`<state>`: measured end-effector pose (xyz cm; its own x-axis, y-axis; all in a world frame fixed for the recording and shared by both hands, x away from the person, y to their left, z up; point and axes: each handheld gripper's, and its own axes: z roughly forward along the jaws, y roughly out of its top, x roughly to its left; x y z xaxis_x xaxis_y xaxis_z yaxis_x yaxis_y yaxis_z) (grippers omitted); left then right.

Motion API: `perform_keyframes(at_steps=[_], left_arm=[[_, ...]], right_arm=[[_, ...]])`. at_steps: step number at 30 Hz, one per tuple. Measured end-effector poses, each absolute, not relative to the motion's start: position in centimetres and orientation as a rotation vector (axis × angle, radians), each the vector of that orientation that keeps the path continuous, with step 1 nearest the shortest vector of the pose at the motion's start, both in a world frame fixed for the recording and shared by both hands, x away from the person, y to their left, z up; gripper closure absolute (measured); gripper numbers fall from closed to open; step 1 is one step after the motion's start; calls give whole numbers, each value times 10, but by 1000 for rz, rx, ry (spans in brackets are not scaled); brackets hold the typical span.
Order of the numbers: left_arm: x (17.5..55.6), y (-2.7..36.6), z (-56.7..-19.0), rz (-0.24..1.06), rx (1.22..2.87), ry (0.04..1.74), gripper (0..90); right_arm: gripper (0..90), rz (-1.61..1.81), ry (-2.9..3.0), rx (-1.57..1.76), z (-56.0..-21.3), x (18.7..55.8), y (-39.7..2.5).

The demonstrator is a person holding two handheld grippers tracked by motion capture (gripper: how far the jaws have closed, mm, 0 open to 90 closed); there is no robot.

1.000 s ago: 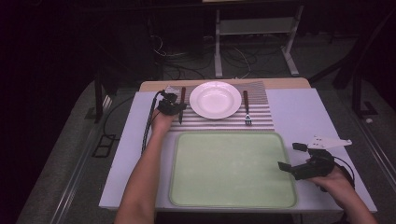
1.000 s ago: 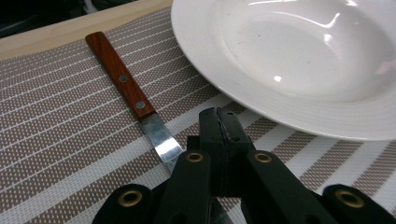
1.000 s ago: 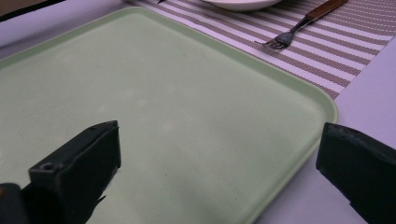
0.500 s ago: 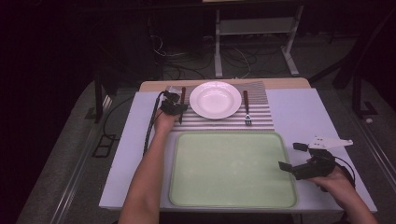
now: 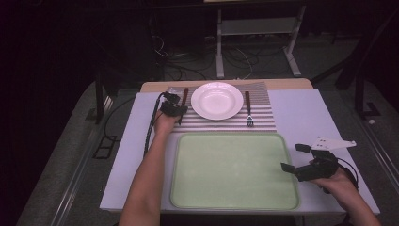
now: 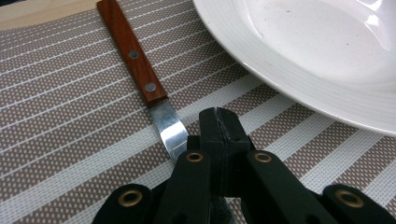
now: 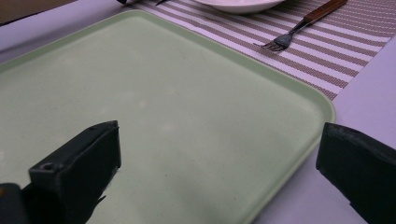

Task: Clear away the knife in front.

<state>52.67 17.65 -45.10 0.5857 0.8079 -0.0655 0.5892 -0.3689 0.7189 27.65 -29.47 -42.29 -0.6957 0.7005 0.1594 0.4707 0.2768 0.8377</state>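
High view: desk [image 5: 301, 113] with a white top carries a striped placemat [image 5: 221, 123] at its far middle and a pale green tray [image 5: 235, 172] in front of it, nearer the person. On the placemat sit 1 white plate [image 5: 217, 100], 1 wood-handled knife [image 5: 184, 96] just left of the plate and 1 wood-handled fork [image 5: 248, 109] just right of it, tines toward the person. Left tongs [image 5: 175, 112] sit at the near end of the knife, on the left part of the placemat, held by the left hand [image 5: 164, 123]; a black cable trails back from them along the forearm. Left gripper view: the 2 black jaws are pressed together at the tip, and the knife blade [image 6: 170, 130] runs down beside their left face and passes under the linkage; whether the blade is pinched between them cannot be told from here. The knife handle [image 6: 130, 53], with 2 rivets, points away; the plate rim [image 6: 299, 91] lies just right of the jaws. Right tongs [image 5: 294, 160] hover at the tray's right edge, held by the right hand [image 5: 341, 181]. Right gripper view: jaws wide apart, nothing between them; 1 jaw over the tray surface [image 7: 163, 116], the other past its rim over the desk top. The fork [image 7: 299, 25] lies beyond on the placemat.
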Motion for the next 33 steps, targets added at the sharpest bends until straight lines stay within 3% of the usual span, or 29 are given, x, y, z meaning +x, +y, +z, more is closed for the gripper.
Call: perform_keyframes(at_steps=[30,33], left_arm=[[531,196,-441,439,2093,1148,895],[536,195,-439,449,2082,1155,860]], right_arm=[[1,1388,2299,1087,-422,277,-295],[1,1387,2299,1086,-423,277,-295]])
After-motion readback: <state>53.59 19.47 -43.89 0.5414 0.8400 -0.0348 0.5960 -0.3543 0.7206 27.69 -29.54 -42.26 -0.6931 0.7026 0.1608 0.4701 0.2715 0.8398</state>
